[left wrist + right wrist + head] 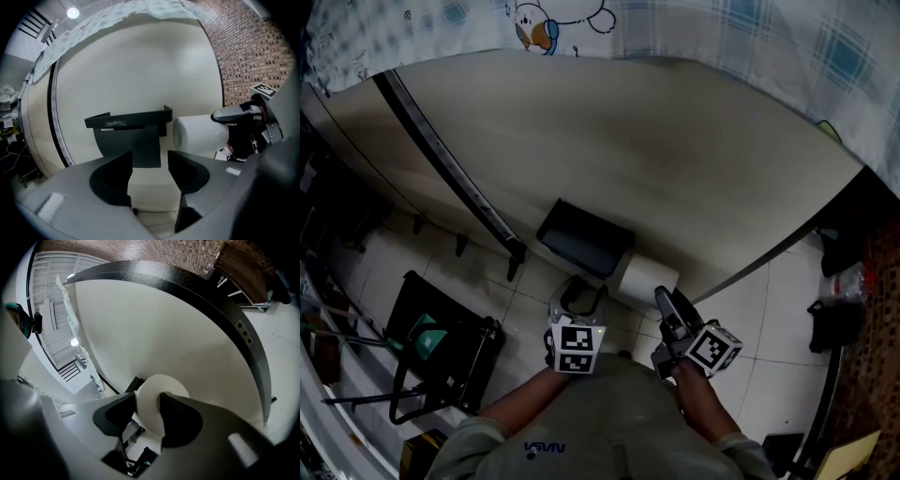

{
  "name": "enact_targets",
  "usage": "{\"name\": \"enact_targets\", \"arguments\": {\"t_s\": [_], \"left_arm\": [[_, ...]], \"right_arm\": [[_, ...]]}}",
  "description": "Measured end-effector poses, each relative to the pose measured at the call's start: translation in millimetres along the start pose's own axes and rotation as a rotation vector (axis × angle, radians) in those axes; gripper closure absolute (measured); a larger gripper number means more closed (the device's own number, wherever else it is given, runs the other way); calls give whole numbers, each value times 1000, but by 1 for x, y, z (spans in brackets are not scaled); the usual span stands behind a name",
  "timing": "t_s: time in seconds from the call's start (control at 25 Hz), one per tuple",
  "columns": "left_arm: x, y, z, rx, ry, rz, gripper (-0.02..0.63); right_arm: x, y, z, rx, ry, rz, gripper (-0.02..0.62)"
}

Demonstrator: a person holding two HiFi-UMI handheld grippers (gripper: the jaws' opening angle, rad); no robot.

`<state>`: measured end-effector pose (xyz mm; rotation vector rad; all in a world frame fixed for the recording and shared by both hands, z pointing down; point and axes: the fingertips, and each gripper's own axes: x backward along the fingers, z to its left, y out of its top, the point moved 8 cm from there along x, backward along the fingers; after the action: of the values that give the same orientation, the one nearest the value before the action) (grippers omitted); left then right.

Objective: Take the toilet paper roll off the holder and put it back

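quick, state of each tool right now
left tool: open, nothing between its jaws
right tool: closed on the toilet paper roll

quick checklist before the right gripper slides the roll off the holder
1. Right gripper grips the toilet paper roll: ok, jaws closed on its end.
2. Left gripper is empty: ok, jaws apart, nothing between them.
3. Left gripper is clear of the holder: ok, it sits short of it.
4. Roll is seated on the holder's arm: cannot tell, the joint is hidden.
5. Space beyond the roll's free end: cannot tell, the right gripper fills it.
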<state>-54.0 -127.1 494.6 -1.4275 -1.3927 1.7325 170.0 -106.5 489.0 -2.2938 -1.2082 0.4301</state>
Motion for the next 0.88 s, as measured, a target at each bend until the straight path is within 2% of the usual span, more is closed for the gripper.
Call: {"name": "enact_targets", "arguments": {"t_s": [0.16,0.88], "left_arm": [[-11,-3,1,10,25,30,356],[-10,-7,10,9,49,39,357]], "right_arm": [[-6,-1,-3,-2,-8,12,431],[-24,-9,-5,-19,-2,41,431]]}}
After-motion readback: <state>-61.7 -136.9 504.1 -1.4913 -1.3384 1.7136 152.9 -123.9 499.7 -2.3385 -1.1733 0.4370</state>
